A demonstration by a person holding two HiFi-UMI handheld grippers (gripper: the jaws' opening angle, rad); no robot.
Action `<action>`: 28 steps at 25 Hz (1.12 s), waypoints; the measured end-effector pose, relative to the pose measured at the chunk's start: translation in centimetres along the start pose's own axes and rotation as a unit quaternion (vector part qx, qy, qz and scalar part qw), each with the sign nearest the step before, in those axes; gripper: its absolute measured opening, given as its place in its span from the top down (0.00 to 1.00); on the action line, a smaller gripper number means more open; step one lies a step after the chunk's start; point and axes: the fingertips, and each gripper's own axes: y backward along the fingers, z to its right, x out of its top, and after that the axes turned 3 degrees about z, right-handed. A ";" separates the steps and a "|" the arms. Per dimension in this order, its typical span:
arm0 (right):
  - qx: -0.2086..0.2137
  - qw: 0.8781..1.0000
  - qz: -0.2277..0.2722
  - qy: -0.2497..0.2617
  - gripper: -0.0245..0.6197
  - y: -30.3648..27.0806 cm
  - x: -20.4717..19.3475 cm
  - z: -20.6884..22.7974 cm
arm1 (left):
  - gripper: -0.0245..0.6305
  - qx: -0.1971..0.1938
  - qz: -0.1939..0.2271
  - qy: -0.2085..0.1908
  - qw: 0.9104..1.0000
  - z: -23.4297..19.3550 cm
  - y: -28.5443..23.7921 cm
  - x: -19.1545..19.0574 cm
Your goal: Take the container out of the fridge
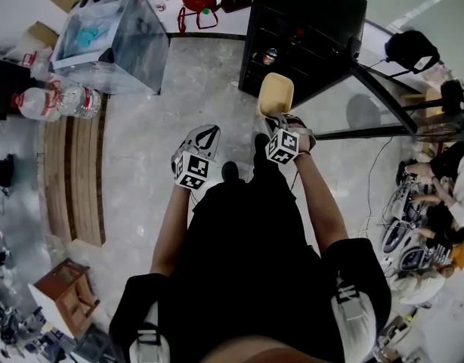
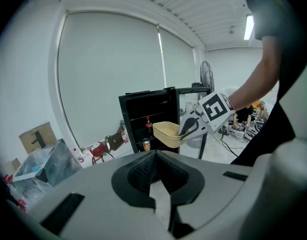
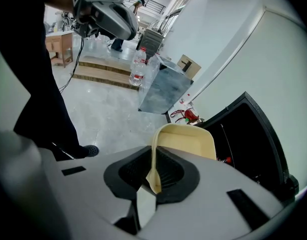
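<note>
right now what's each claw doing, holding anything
Left claw: closed, nothing in it.
Right claw: closed on the rim of the beige container.

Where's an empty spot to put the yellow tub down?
The floor between the grey bin and the black fridge is bare, just ahead of the tub in the right claw. Crowded: bottles left, people right.

The pale floor (image 1: 179, 104) is being shared by a black fridge (image 1: 315, 21), a grey box (image 1: 115, 44), a wooden platform (image 1: 73, 180) and a small wooden table (image 1: 66, 290).
</note>
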 end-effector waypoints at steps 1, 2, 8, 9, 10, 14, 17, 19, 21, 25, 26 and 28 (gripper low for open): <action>0.001 1.000 0.000 0.001 0.92 0.1 0.2 -0.4 | 0.93 0.000 0.001 0.001 1.000 0.1 0.2 -0.2; 0.002 1.000 -0.001 0.001 0.92 0.2 0.3 -0.7 | 0.93 -0.001 0.002 0.002 1.000 0.3 0.3 -0.4; 0.004 1.000 -0.001 -0.014 0.92 1.2 1.3 -2.1 | 0.93 -0.002 0.004 0.004 1.000 0.4 1.3 -1.1; 0.004 1.000 0.001 -0.016 0.92 1.4 1.6 -2.3 | 0.93 -0.001 0.004 0.005 1.000 0.3 1.5 -1.2; 0.005 1.000 0.002 -0.017 0.92 1.5 1.9 -2.6 | 0.93 0.000 0.003 0.005 1.000 0.2 1.7 -1.4; 0.008 1.000 0.008 -0.018 0.92 1.7 2.9 -3.5 | 0.93 0.003 0.001 0.005 1.000 -0.2 2.2 -1.8; 0.008 1.000 0.011 -0.018 0.92 2.0 3.5 -4.1 | 0.93 0.002 0.003 0.005 1.000 -0.2 2.5 -2.0; 0.007 1.000 0.013 -0.019 0.92 2.2 4.0 -4.4 | 0.93 0.001 0.003 0.004 1.000 -0.3 2.6 -2.1; 0.004 1.000 0.016 -0.020 0.92 2.5 4.4 -4.3 | 0.93 -0.001 0.004 0.004 1.000 -0.3 2.7 -2.1; 0.004 1.000 0.017 -0.018 0.92 2.9 4.7 -4.4 | 0.93 -0.001 0.005 0.004 1.000 -0.2 2.8 -2.2; 0.005 1.000 0.017 -0.017 0.92 3.0 4.9 -4.5 | 0.93 -0.001 0.005 0.004 1.000 -0.3 2.8 -2.2; 0.007 1.000 0.018 -0.015 0.92 3.2 5.3 -4.4 | 0.93 -0.002 0.005 0.004 1.000 -0.4 2.9 -2.3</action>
